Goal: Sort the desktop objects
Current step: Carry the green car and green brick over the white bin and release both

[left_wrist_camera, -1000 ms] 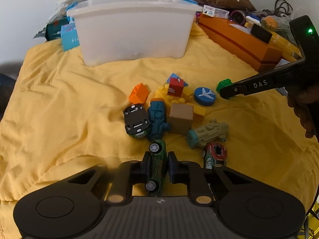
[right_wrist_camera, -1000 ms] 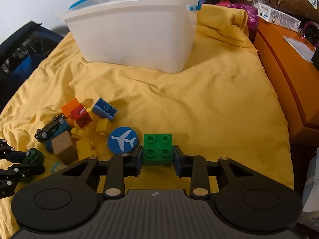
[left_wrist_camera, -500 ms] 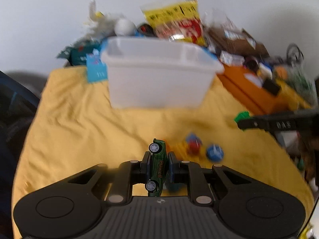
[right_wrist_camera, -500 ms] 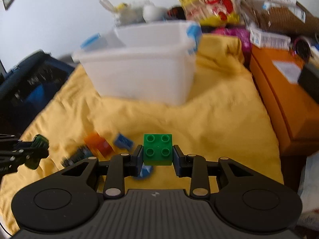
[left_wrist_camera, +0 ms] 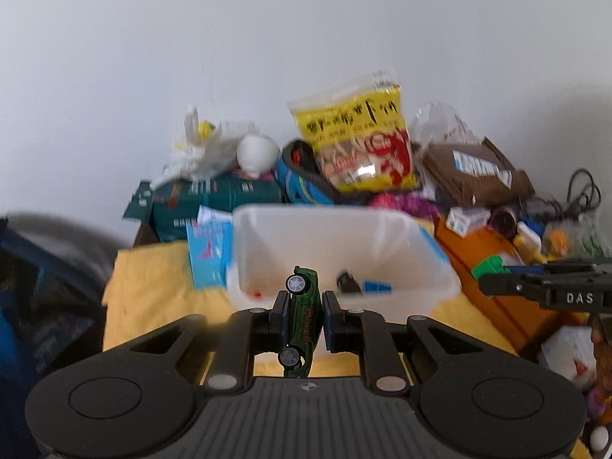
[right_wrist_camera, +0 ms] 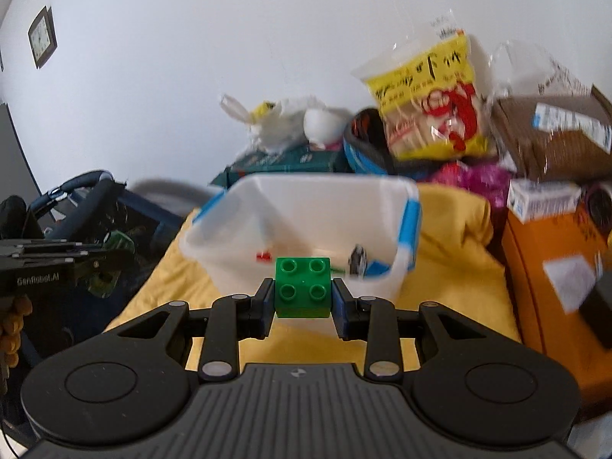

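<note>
My left gripper is shut on a green toy car, held on its side in the air just in front of the white plastic bin. My right gripper is shut on a green four-stud brick, also raised in front of the bin. The bin stands on the yellow cloth and holds a few small toys, one dark and one blue. The right gripper with its brick shows at the right of the left wrist view.
An orange box stands right of the bin. Behind the bin lie a yellow snack bag, a green box, brown packets and cables. A dark blue stroller-like frame is at the left.
Both grippers rose from the cloth and moved toward the bin, each keeping its toy. The loose toy pile has dropped out of view and the bin's inside now shows.
</note>
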